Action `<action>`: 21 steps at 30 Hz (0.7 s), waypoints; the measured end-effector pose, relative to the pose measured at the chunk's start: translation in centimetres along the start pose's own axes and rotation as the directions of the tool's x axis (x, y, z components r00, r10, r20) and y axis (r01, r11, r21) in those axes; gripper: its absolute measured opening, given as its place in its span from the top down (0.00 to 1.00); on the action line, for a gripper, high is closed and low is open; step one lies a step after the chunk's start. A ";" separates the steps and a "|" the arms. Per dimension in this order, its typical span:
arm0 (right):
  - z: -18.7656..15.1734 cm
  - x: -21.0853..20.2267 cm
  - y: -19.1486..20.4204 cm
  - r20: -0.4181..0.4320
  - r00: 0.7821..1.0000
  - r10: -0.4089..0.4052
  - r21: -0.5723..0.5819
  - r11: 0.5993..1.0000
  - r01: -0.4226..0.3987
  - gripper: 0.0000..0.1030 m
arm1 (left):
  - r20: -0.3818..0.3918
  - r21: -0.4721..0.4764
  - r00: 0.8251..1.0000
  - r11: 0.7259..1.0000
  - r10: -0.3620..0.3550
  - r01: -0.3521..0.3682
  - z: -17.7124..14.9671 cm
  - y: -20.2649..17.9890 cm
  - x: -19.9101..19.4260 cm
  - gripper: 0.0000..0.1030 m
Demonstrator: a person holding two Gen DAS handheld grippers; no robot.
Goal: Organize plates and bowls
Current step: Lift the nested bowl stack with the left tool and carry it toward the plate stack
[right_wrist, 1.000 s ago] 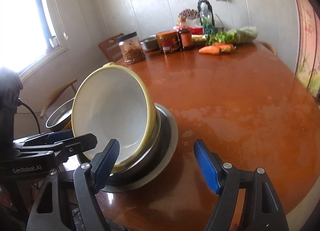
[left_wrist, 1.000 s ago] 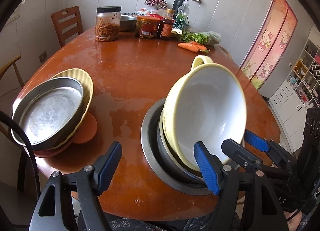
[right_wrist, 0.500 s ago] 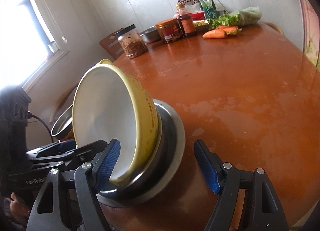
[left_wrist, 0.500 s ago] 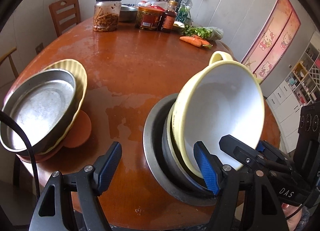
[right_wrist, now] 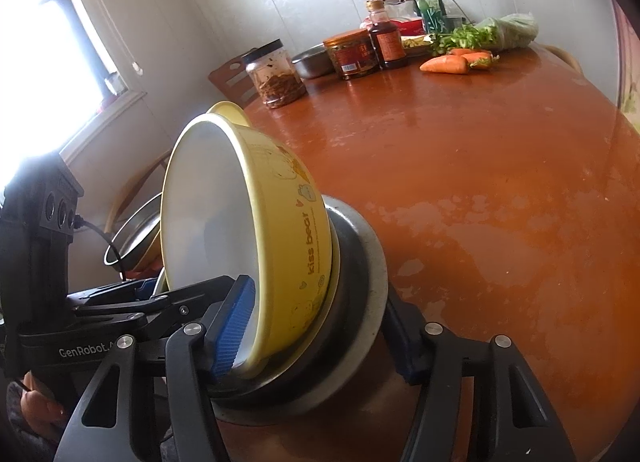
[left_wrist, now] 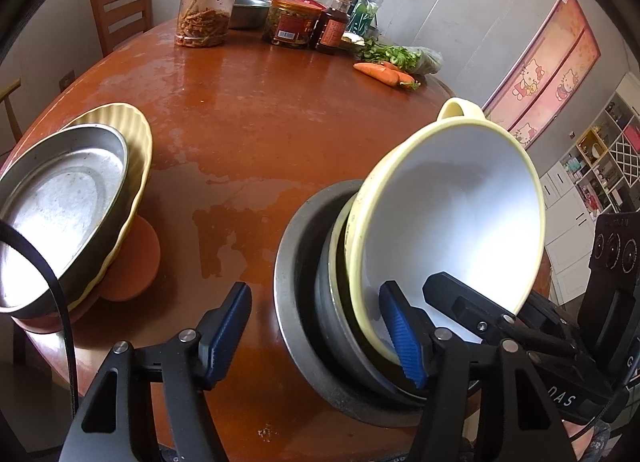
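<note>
Yellow bowl (left_wrist: 452, 218), white inside, stands tilted almost on edge in a nest of steel dishes (left_wrist: 304, 326) at the near rim of the wooden table (left_wrist: 256, 110). Left wrist view: left gripper (left_wrist: 316, 334) is closing, its right blue pad inside the bowl's low rim, its left pad out over bare table beside the steel dishes; so the nested stack's edge sits between the jaws, but contact on both sides cannot be confirmed. Right gripper's black fingers reach into the bowl from the right. Second stack (left_wrist: 64, 218), a steel pan in a ribbed yellow dish over orange plates, sits well apart on the left. Jars and carrots (left_wrist: 384, 72) line the far edge.

Right wrist view: right gripper (right_wrist: 320, 334) is also closing; left blue pad lies against the bowl's white inside, right pad is behind the steel dishes' outer rim, so it brackets bowl and dishes together.

Judged step: securing the tilted bowl with both tools. Next move likely calls for a firm pinch, then levelling the bowl into its nest, or lifting it free, without dragging the steel dishes off the table edge
</note>
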State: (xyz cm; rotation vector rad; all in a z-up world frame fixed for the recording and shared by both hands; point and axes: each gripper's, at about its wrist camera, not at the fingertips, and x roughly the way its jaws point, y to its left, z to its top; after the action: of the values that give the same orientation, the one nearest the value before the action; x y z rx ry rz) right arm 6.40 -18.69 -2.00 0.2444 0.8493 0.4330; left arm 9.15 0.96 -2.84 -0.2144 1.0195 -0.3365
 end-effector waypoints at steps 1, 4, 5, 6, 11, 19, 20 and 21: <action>0.0 0.0 0.0 0.002 1.000 -0.003 -0.005 1.000 0.003 0.39 | 0.002 0.006 1.000 1.000 0.000 0.000 0.0 -0.1 0.0 0.38; -0.2 -0.2 0.1 0.009 1.000 -0.007 -0.019 1.000 0.007 0.39 | -0.001 0.014 1.000 1.000 -0.016 0.016 0.0 -0.3 0.0 0.44; -0.2 -0.2 0.1 0.011 1.000 -0.010 -0.023 1.000 0.010 0.39 | -0.003 0.015 1.000 1.000 -0.022 0.022 0.1 -0.4 0.0 0.46; -0.2 -0.2 0.2 0.013 1.000 -0.010 -0.027 1.000 0.011 0.39 | -0.002 0.019 1.000 1.000 -0.025 0.025 0.1 -0.5 0.0 0.47; -0.2 -0.3 0.2 0.013 1.000 -0.012 -0.030 0.999 0.013 0.39 | -0.003 0.020 0.999 0.999 -0.036 0.036 0.1 -0.7 0.0 0.52; 0.1 -0.5 0.5 0.017 1.000 -0.025 -0.037 0.999 0.026 0.40 | -0.012 -0.004 0.998 0.998 -0.055 0.055 0.2 -0.3 0.0 0.52; 0.2 -0.5 0.5 0.017 1.000 -0.025 -0.039 0.999 0.026 0.40 | -0.011 -0.003 0.999 0.999 -0.053 0.053 0.3 -0.3 -0.1 0.52; 0.3 -0.5 0.6 0.018 1.000 -0.024 -0.039 0.999 0.025 0.40 | -0.009 -0.003 0.999 0.999 -0.048 0.048 0.4 -0.3 -0.1 0.52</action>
State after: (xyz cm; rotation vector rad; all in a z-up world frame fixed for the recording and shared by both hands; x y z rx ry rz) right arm 6.14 -18.42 -1.28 0.2009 0.8254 0.4238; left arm 9.38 0.79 -2.43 -0.2404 1.0253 -0.3804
